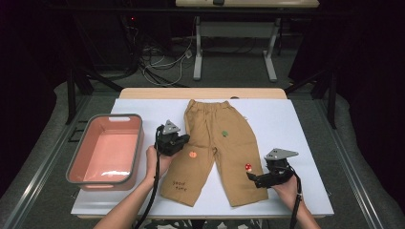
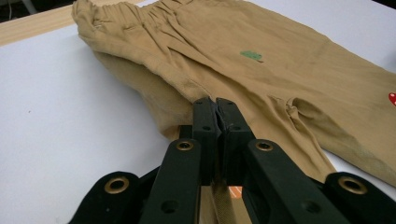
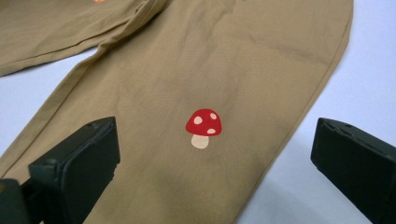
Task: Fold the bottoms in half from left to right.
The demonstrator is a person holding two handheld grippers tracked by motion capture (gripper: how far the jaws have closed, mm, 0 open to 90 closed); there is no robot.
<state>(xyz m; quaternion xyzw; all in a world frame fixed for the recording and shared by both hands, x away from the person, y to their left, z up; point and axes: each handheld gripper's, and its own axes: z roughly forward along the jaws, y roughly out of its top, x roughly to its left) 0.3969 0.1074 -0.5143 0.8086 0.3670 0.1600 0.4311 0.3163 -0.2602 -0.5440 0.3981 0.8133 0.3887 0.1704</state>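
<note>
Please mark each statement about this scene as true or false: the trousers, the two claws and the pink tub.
1. The left claw is shut on the trousers. True: it pinches a fold at their edge.
2. The right claw is shut. False: its jaws stand wide apart over the leg with the mushroom print.
3. The pink tub holds folded clothes. False: nothing lies in it.
4. The trousers lie on the white table cover with the waistband away from the person. True.

A white-legged table stands on grey floor strewn with cables, against darkness.
</note>
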